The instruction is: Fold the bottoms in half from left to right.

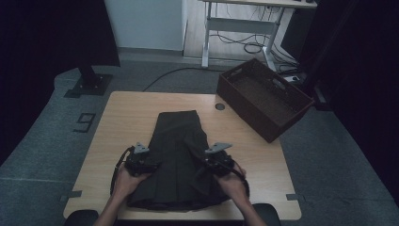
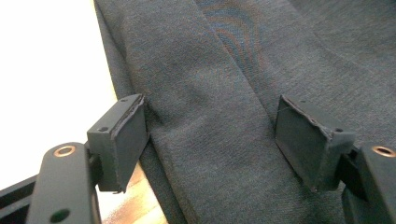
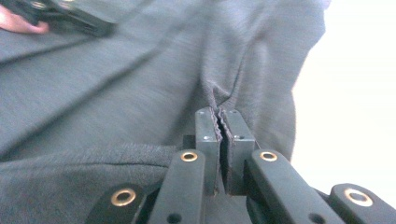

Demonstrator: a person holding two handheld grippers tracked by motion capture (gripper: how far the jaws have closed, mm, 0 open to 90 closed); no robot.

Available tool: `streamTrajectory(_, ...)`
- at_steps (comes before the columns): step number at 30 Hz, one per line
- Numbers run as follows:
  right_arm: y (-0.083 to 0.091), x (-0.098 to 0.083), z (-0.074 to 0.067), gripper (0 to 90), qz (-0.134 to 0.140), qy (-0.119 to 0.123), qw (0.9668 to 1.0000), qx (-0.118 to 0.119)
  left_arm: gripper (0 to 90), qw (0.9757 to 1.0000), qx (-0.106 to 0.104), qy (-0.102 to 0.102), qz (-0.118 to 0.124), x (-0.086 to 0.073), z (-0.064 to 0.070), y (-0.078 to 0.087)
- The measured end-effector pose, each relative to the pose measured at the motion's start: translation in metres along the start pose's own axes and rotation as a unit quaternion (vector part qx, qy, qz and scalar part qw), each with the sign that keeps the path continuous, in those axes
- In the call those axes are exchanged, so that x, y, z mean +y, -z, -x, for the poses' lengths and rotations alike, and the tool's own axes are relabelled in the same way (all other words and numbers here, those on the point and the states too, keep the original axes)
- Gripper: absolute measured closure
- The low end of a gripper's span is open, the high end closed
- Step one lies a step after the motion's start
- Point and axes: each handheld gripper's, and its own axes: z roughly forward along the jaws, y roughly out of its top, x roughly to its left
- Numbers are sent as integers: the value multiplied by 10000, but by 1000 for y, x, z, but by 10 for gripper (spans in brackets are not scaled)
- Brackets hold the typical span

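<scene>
Dark folded garment lying on the wooden table. Floor marking reading "9". Left claw standing released, straddling a fold at the cloth's edge. Right claw clenching, pinching a bunched fold of cloth. High view showing a brown basket at the table's corner.

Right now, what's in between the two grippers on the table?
The dark folded garment lies between the left gripper and right gripper, as the high view shows.
</scene>
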Motion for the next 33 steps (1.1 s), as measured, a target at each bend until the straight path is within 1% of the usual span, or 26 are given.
streamTrajectory(2,7,-11,15,867,-129,-128,9998,-102,254,10000,-4,0,-6,0,0,0)
streamTrajectory(3,7,-17,21,867,-242,-173,9995,-88,254,10000,-4,-1,-6,0,0,0)
streamTrajectory(5,-1,-32,31,858,-439,-259,9986,-135,254,10000,-8,5,-2,0,0,0)
streamTrajectory(6,-8,-39,34,837,-572,-305,9979,-85,252,10000,-6,4,-4,0,0,0)
streamTrajectory(7,-14,-45,37,790,-699,-340,9970,0,252,10000,-10,5,-10,0,0,0)
streamTrajectory(8,-18,-50,38,704,-750,-403,9964,41,252,10000,-16,3,-16,1,0,0)
streamTrajectory(9,-18,-53,40,625,-667,-474,9966,113,251,10000,-24,1,-20,1,0,0)
streamTrajectory(10,-15,-53,41,569,-537,-585,9967,180,251,10000,-30,-4,-29,1,0,0)
streamTrajectory(11,-9,-51,42,530,-402,-632,9970,194,251,10000,-25,0,-34,1,0,0)
streamTrajectory(12,-3,-49,42,485,-318,-616,9975,122,250,10000,-35,-13,-53,2,-1,0)
streamTrajectory(13,4,-46,43,474,-268,-581,9979,76,250,10000,-36,-14,-58,2,0,0)
streamTrajectory(15,11,-42,44,471,-218,-547,9982,141,250,10000,-30,-14,-38,1,0,0)
streamTrajectory(16,11,-42,44,471,-191,-516,9983,201,250,10000,-31,-13,-23,1,0,0)
streamTrajectory(17,8,-42,42,471,-214,-513,9981,273,251,10000,-31,-5,-5,0,0,0)
streamTrajectory(19,-4,-44,39,471,-317,-490,9976,369,251,10000,-36,6,19,0,0,0)
streamTrajectory(20,-12,-45,37,474,-385,-487,9972,415,252,10000,-34,-3,11,0,0,0)
streamTrajectory(21,-19,-47,36,499,-431,-478,9970,424,252,10000,-37,-1,12,0,0,0)
streamTrajectory(22,-26,-48,36,555,-446,-512,9967,455,252,10000,-41,-1,12,0,0,0)
streamTrajectory(23,-29,-49,36,700,-435,-568,9960,537,252,10000,-43,-3,12,0,0,0)
streamTrajectory(24,-30,-48,36,791,-374,-605,9959,567,252,10000,-39,-4,17,0,0,0)
streamTrajectory(25,-28,-47,35,847,-358,-567,9967,452,252,10000,-39,-5,18,0,0,0)
streamTrajectory(26,-24,-44,35,865,-345,-513,9972,428,252,10000,-41,-9,18,0,0,0)
streamTrajectory(29,-11,-33,35,870,-203,-430,9980,420,251,10000,-45,-11,17,0,0,0)
streamTrajectory(31,-4,-24,31,870,-81,-432,9972,607,252,10000,-43,-11,18,0,0,0)
streamTrajectory(33,-2,-13,21,869,-6,-328,9962,804,252,10000,-40,-10,17,0,0,0)
